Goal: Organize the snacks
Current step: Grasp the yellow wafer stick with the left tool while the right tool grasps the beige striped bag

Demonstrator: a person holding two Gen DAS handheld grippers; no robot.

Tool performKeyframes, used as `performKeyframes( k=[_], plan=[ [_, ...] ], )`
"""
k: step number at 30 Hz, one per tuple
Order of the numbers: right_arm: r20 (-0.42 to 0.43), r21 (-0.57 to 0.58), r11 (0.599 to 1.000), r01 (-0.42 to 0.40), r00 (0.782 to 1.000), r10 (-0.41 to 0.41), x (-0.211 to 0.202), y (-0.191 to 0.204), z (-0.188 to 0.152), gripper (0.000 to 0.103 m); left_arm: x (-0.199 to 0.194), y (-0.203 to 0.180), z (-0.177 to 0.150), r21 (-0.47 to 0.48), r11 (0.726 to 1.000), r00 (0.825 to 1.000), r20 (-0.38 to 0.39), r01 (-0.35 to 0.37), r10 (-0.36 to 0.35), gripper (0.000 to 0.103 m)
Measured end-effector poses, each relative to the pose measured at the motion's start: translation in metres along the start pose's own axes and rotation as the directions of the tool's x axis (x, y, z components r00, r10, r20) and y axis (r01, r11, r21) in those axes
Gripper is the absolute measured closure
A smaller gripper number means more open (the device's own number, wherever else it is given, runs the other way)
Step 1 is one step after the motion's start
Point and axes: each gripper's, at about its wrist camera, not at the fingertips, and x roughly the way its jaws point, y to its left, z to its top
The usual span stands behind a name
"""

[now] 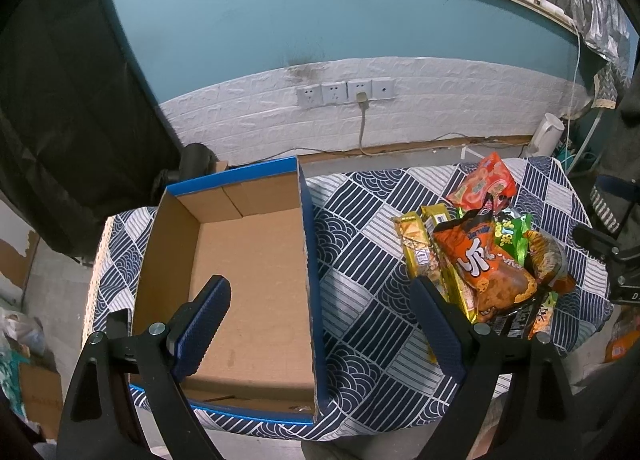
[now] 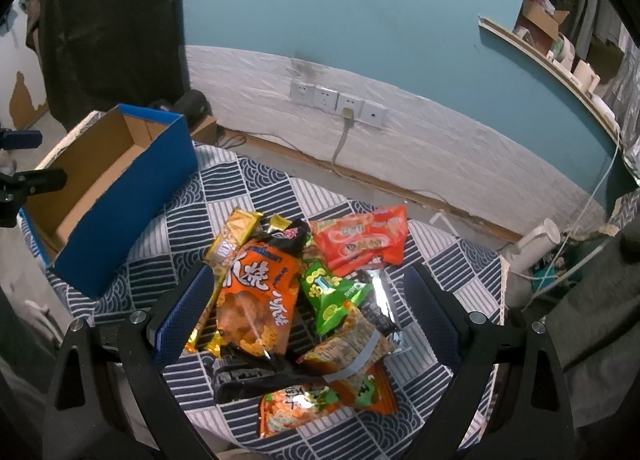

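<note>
The snack packets lie heaped on the patterned tablecloth (image 2: pixel 256 188), the big orange bag (image 2: pixel 256 296) on top, a green packet (image 2: pixel 332 292) and a red one (image 2: pixel 360 240) beside it, and the blue cardboard box (image 1: pixel 248 268) stands bare to their left. Our right gripper (image 2: pixel 308 308) hangs wide open over the heap holding nothing, our left gripper (image 1: pixel 324 320) equally wide and unladen at the box edge. We judge it best to pinch the orange bag by one crimped end, not its puffy middle
</note>
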Motion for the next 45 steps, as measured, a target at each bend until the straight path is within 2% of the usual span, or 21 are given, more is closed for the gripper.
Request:
performKeyframes(
  k=[12, 18, 24, 34, 37, 39, 40, 43, 44, 45],
  plan=[
    [-0.094, 0.106, 0.993, 0.054, 0.995, -0.044, 0.019, -0.036, -0.009, 0.009, 0.025, -0.022, 0.007, 0.006, 0.999, 0.997, -0.069, 0.043, -0.043, 0.011],
    [-0.170, 0.166, 0.984, 0.063, 0.985, -0.034, 0.039, -0.053, -0.021, 0.009, 0.050, -0.044, 0.011, 0.030, 0.997, 0.988, -0.137, 0.076, -0.071, 0.011],
    [-0.255, 0.181, 0.979, 0.095, 0.966, -0.047, 0.067, -0.062, -0.039, 0.009, 0.081, -0.059, 0.011, 0.044, 0.997, 0.981, -0.183, 0.071, -0.062, 0.011],
    [-0.353, 0.288, 0.955, 0.071, 0.935, 0.037, 0.108, -0.073, -0.062, 0.009, 0.129, -0.082, 0.005, 0.040, 0.995, 0.959, -0.274, 0.093, -0.079, 0.011],
    [-0.382, 0.275, 0.956, 0.098, 0.924, 0.015, 0.119, -0.070, -0.065, 0.009, 0.142, -0.088, 0.003, 0.028, 0.996, 0.955, -0.285, 0.090, -0.079, 0.011],
    [-0.393, 0.270, 0.959, 0.089, 0.919, 0.025, 0.125, -0.068, -0.068, 0.013, 0.147, -0.093, 0.001, 0.034, 0.995, 0.955, -0.287, 0.091, -0.078, 0.011],
    [-0.401, 0.267, 0.961, 0.075, 0.915, 0.040, 0.128, -0.066, -0.070, 0.018, 0.151, -0.097, -0.001, 0.042, 0.995, 0.954, -0.292, 0.087, -0.071, 0.011],
    [-0.416, 0.222, 0.971, 0.087, 0.909, 0.014, 0.132, -0.062, -0.073, 0.025, 0.159, -0.104, -0.004, 0.056, 0.994, 0.949, -0.306, 0.096, -0.075, 0.011],
    [-0.416, 0.214, 0.973, 0.087, 0.909, 0.010, 0.133, -0.062, -0.073, 0.034, 0.162, -0.106, -0.005, 0.057, 0.993, 0.947, -0.312, 0.100, -0.077, 0.011],
    [-0.417, 0.201, 0.976, 0.088, 0.909, 0.004, 0.133, -0.063, -0.073, 0.038, 0.166, -0.107, -0.006, 0.056, 0.993, 0.945, -0.319, 0.099, -0.077, 0.011]
  ],
)
